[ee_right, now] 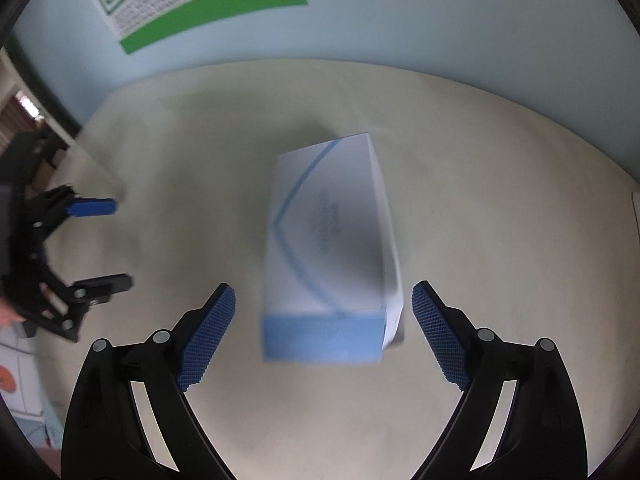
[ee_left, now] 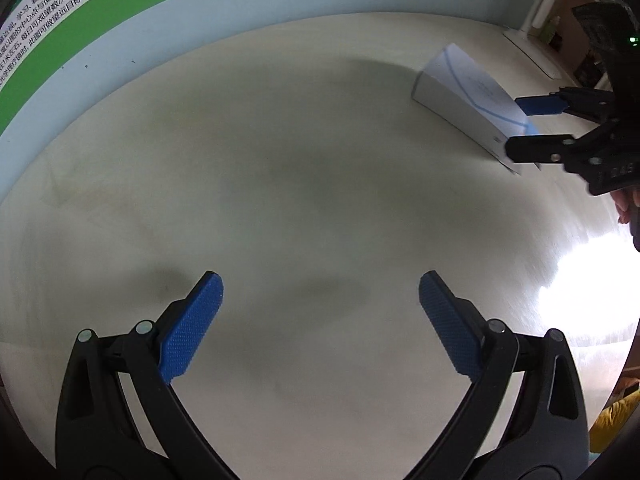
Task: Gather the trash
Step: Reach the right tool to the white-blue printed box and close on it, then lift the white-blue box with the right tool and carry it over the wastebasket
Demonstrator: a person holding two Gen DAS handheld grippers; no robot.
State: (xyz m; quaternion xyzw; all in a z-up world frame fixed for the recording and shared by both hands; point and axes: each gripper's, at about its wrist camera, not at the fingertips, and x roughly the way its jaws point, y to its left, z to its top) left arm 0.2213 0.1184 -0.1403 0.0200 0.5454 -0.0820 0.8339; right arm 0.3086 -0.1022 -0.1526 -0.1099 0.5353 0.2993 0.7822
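One pale table (ee_right: pixel 500 200) under us, green-banded poster (ee_right: pixel 224 4) on the far wall, white-and-blue box (ee_right: pixel 332 240) lying mid-table between our right gripper's (ee_right: pixel 323 312) wide-spread fingers, untouched, our left gripper (ee_left: pixel 321 300) wide open, holding nothing.

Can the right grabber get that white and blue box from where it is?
Probably yes. The right gripper is open, and the box lies on the table straight ahead, its near end about level with the fingertips. Nothing sits between them. The left gripper is off to the side.
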